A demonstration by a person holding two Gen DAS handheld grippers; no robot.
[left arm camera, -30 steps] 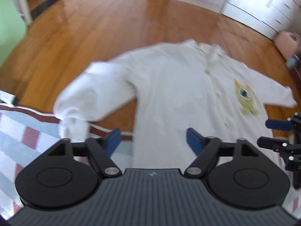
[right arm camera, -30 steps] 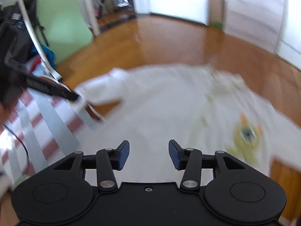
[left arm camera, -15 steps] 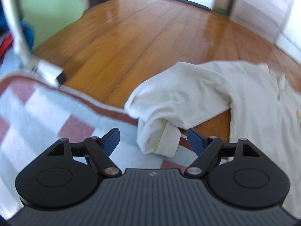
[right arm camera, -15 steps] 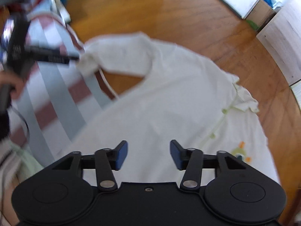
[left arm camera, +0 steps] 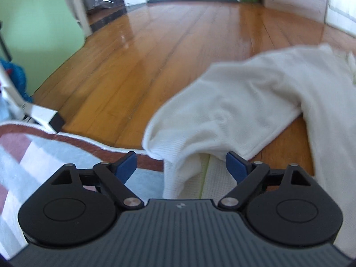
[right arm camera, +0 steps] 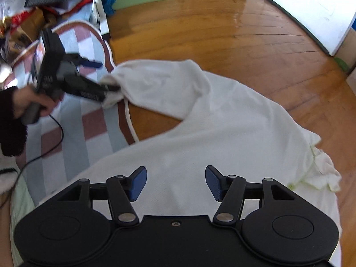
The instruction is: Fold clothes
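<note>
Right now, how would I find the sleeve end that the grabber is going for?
Find the wooden floor, then the striped rug on it. A white shirt lies across both, and one sleeve bends toward the rug's brown edge. Its ribbed cuff, with a thin green line, sits between the left gripper's open blue fingers.

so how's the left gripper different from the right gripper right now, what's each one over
The left gripper is down at the sleeve cuff, which lies between its open pads where the striped rug meets the wood floor. The right gripper hovers over the white shirt's body, nothing between its pads. The left's jaws stand wider. Both have blue pads, and both have just been opening.
</note>
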